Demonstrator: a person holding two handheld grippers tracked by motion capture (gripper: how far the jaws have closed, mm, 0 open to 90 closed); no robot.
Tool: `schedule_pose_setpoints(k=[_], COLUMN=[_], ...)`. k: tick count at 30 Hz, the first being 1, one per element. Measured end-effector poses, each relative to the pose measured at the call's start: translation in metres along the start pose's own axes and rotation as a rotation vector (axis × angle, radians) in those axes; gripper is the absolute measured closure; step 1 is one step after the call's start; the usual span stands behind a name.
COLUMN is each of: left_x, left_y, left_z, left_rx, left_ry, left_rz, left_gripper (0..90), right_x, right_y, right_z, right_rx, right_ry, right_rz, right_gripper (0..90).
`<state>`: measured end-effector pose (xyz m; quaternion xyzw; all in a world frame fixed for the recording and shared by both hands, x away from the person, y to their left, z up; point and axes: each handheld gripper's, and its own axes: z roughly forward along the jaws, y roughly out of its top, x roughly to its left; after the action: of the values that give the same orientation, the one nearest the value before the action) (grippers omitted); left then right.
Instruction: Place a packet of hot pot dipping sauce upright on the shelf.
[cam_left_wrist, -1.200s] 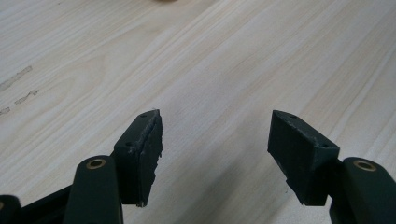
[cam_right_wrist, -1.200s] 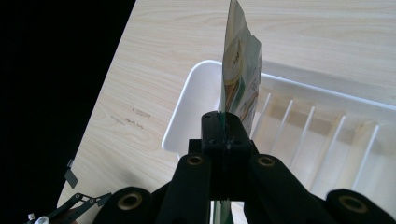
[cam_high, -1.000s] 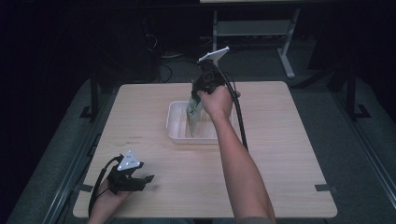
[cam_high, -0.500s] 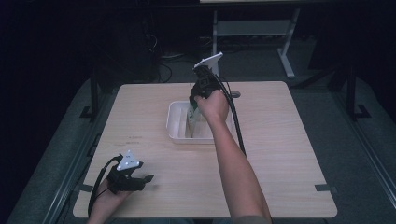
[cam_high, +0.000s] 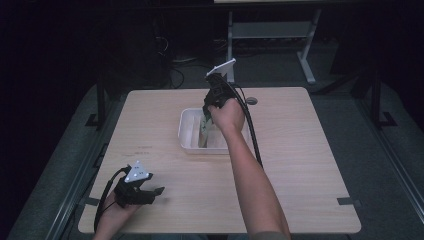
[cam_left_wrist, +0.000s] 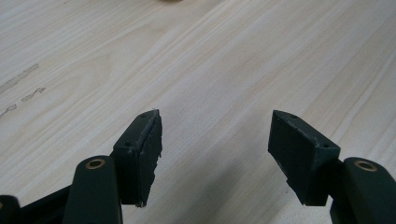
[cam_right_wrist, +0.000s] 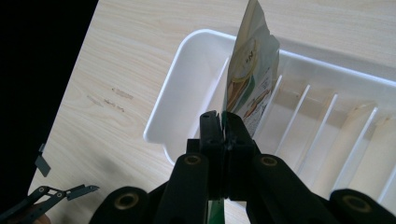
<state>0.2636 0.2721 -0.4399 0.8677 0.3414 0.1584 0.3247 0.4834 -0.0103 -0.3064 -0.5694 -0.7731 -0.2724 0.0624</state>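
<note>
Standing around the table (cam_high: 300, 165) are dark things: a grey metal frame (cam_high: 270, 30) behind it and cables on the floor, all well apart from the work. Nothing stands between the grippers and the tray. The wooden top has a few small dark marks (cam_right_wrist: 114, 95) near the tray's corner.

The white tray (cam_high: 187, 132) sits near the middle of the table and has thin upright ribs that divide it into narrow slots. The printed packet (cam_right_wrist: 250, 79) stands on its edge inside the tray, in a slot close to the left end wall as the high view shows it, and it leans a little.

The right gripper (cam_right_wrist: 223, 122) has its jaws pressed together on the packet's edge. The left gripper (cam_left_wrist: 215, 140) rests low at the table's near left corner, jaws spread with bare wood between them.

Compared with one second ago, the right gripper has shifted slightly towards the tray's left end, and the left one has not moved.
</note>
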Motion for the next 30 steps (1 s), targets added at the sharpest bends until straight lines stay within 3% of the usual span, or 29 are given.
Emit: schedule_pose_setpoints(k=[12, 30], left_x=[0.000, -0.001], left_y=[0.000, 0.000], left_z=[0.000, 0.001], left_rx=[0.001, 0.006], left_ry=[0.000, 0.000], left_rz=[0.000, -0.001], left_gripper=[34.3, 34.0], right_x=[0.000, -0.004], right_y=[-0.003, -0.010], right_z=[-0.002, -0.020], right_rx=[0.011, 0.008], right_ry=[-0.001, 0.012], right_rz=[-0.022, -0.054], right_gripper=[85.0, 78.1])
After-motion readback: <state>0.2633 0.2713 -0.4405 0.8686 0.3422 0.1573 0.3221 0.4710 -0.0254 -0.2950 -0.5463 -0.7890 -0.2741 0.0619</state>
